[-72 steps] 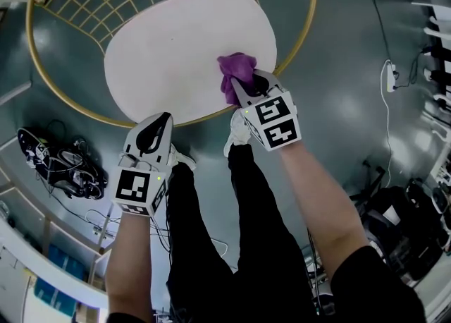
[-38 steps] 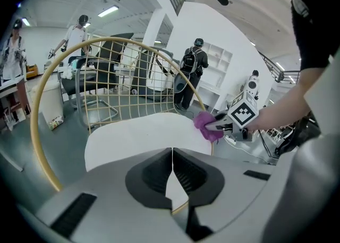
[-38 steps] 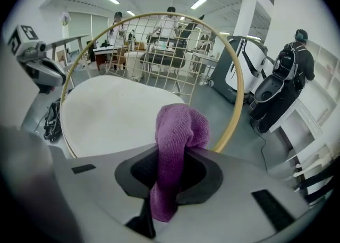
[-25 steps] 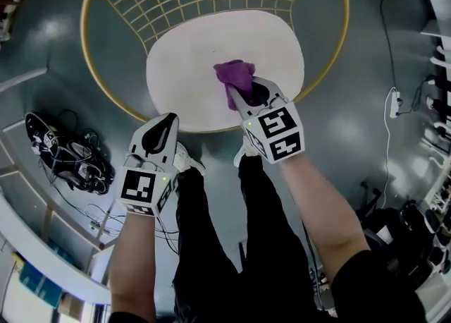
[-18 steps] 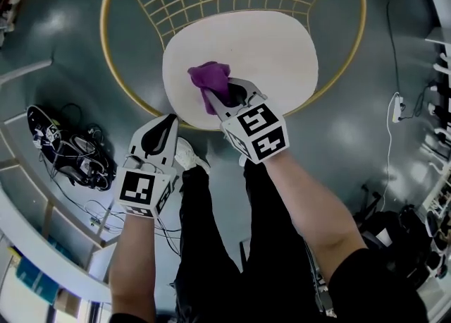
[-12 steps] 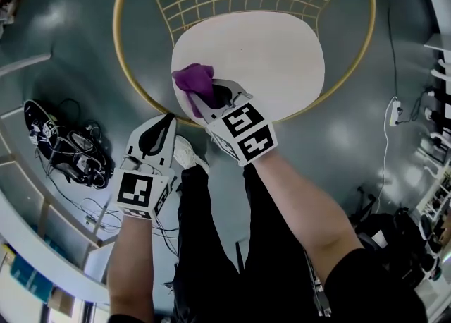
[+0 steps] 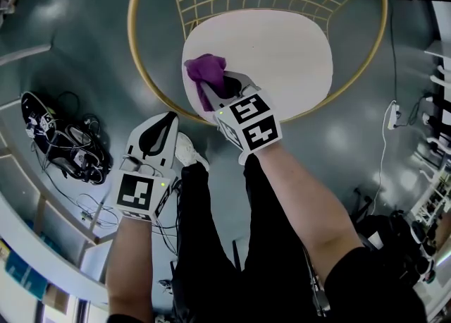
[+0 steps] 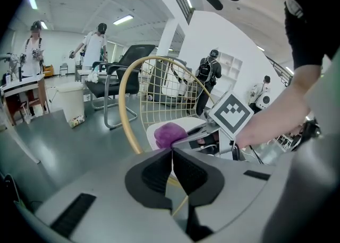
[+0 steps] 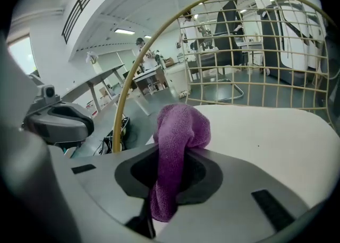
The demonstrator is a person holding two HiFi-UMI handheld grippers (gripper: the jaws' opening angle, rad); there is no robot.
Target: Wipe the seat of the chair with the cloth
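At seat [image 7: 282, 39] edge | right gripper [image 7: 217, 87] pinches cloth [image 7: 204, 68] | left gripper [image 7: 165, 118] pressed together | bystanders [image 8: 98, 43]: gripper views only

The cloth [image 7: 206, 69] lies left on the seat [image 7: 282, 50].

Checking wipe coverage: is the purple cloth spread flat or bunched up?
Bunched. The purple cloth is clamped in the right gripper, a rounded wad bulging past it over the chair seat.
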